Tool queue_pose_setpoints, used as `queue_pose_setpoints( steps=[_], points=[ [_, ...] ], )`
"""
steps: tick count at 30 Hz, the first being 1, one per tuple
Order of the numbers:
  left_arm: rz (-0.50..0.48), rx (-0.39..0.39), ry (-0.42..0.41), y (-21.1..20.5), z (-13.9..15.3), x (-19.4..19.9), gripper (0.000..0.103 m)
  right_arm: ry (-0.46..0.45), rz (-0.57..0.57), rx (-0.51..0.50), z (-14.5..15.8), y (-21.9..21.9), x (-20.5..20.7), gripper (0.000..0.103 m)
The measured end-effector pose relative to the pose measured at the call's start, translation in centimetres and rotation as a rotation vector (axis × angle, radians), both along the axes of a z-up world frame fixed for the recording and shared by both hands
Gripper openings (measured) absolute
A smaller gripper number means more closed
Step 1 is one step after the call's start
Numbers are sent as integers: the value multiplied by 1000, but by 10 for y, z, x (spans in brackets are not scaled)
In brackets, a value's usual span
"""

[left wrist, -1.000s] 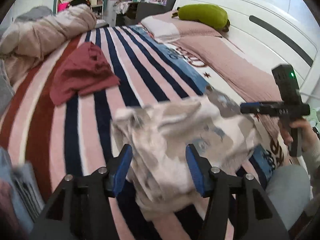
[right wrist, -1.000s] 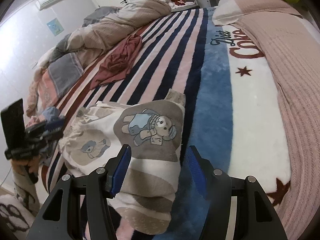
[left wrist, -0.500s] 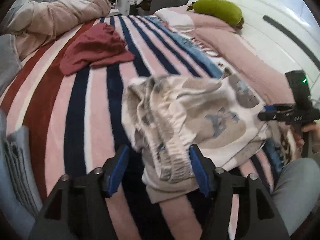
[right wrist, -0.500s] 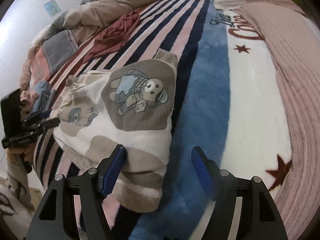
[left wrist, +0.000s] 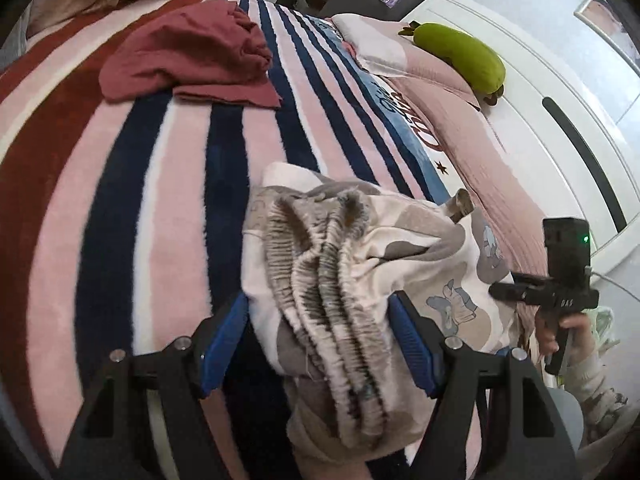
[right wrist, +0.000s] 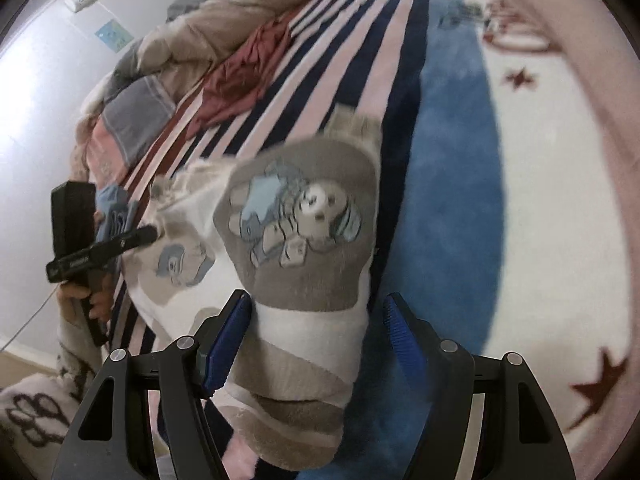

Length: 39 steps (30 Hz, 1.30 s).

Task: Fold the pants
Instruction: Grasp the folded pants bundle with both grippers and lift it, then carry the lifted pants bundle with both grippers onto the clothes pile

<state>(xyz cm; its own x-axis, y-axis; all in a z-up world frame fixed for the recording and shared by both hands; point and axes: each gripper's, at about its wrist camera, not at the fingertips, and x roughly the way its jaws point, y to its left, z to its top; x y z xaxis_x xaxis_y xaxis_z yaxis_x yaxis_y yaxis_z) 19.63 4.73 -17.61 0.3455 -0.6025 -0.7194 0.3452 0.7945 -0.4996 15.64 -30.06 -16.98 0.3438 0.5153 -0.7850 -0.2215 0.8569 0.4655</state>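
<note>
Cream, taupe and stripes on my feeds

I see cream pants (left wrist: 404,264) with taupe patches and blue-grey cartoon bears, a pink, navy and maroon striped blanket (left wrist: 120,184), a maroon garment (left wrist: 192,56), a green plush (left wrist: 460,56), blue pads (right wrist: 224,344).

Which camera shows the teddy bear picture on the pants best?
The right wrist view. There the teddy bear picture sits big and nearly whole in the middle, on a grey patch of the pants, though slightly blurred. The left wrist view mostly shows the bunched elastic waistband; I cannot find that bear picture there for sure.
</note>
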Motion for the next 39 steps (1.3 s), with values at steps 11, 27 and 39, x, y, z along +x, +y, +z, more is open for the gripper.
queue_pose_setpoints(
  steps=[11, 27, 39],
  points=[
    [-21, 85, -89, -20, 9, -4, 22, -57, 40, 6, 4, 15, -2, 23],
    [37, 127, -368, 38, 124, -41, 19, -277, 68, -40, 108, 69, -14, 18],
    [259, 256, -442, 197, 210, -101, 19, -388, 323, 66, 178, 233, -4, 18]
  ],
)
